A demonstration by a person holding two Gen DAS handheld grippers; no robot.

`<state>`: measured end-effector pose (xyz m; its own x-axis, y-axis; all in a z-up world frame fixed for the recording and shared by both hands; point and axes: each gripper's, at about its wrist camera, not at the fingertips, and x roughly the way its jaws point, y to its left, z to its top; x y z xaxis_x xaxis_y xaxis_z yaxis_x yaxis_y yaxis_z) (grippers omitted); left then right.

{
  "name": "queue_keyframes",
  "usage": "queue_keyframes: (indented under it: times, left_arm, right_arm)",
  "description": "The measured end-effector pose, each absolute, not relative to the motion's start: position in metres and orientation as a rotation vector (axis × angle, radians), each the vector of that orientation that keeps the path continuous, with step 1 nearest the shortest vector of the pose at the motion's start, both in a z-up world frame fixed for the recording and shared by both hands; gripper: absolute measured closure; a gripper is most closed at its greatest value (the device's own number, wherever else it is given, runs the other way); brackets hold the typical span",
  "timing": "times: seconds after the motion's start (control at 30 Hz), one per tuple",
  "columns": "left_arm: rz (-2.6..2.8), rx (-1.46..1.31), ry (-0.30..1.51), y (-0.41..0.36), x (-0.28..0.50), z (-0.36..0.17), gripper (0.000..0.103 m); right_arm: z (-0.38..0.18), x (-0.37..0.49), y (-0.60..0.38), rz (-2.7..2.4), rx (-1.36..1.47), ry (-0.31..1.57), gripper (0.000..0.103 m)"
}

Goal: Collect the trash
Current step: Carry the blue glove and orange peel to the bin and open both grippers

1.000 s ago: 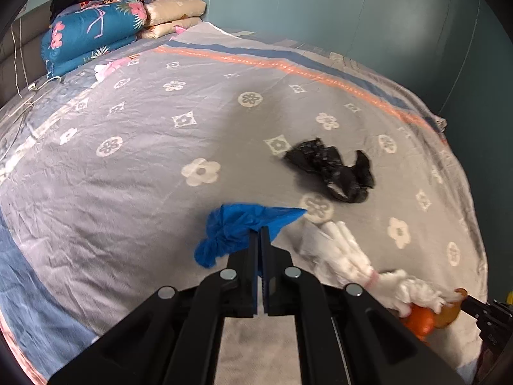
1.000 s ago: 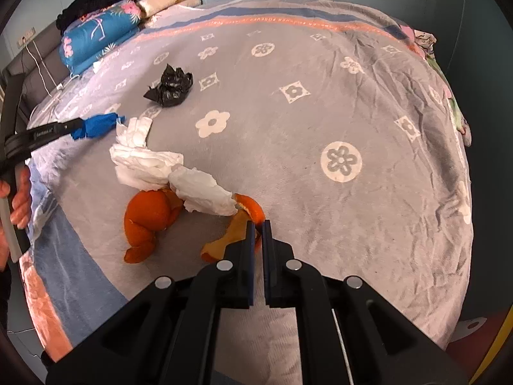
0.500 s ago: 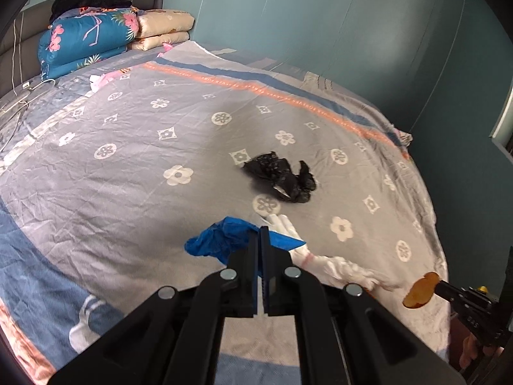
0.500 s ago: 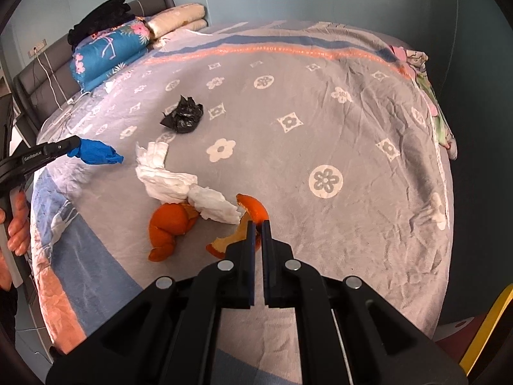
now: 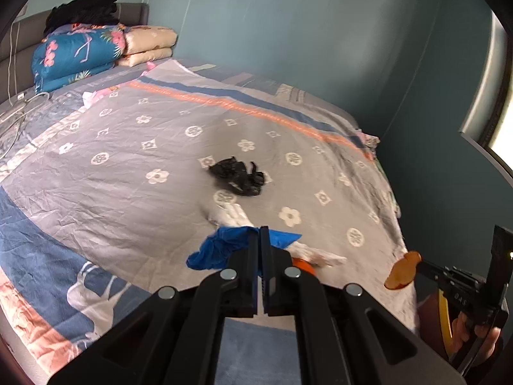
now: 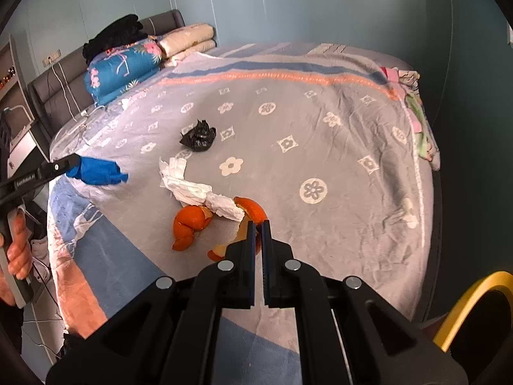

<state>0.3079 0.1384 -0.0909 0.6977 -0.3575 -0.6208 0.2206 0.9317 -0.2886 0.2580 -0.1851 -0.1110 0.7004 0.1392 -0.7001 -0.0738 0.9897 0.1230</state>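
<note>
Going left to right in the right wrist view: at the left edge the left gripper (image 6: 75, 160) has its fingers pressed on a crumpled blue scrap (image 6: 97, 171), which hangs clear of the bed (image 6: 352, 224). Right of it, mid-frame, a white tissue (image 6: 192, 189) trails down toward the centre, and just above it a black bag (image 6: 198, 136) sits alone on the grey cover. Below the tissue, a large orange peel (image 6: 189, 224) lies touching the tissue's lower end, with a curl of peel beside the tissue's right end. At lower centre the right gripper (image 6: 258, 224) is pinching a smaller peel piece (image 6: 247, 231), its fingers closed on it. A yellow rim (image 6: 474, 292) shows at the lower right corner; whether it is a bin I cannot tell.

In the left wrist view the same blue scrap (image 5: 221, 247) sits at the fingertips in the lower centre, and the peel piece (image 5: 402, 271) shows at the right, off the bed.

Judged from this, the task is early: two items are lifted but not binned, and the tissue, the black bag and the rest of the peel remain on the bed.
</note>
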Motion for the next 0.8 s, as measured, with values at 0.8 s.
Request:
queue_keyframes:
  times: [0.8]
  left_arm:
    - [-0.568,-0.134,0.678,0.009,0.214,-0.054,0.102]
  right_arm:
    - [-0.027,0.137,-0.264,0.032,0.107,0.637,0.100]
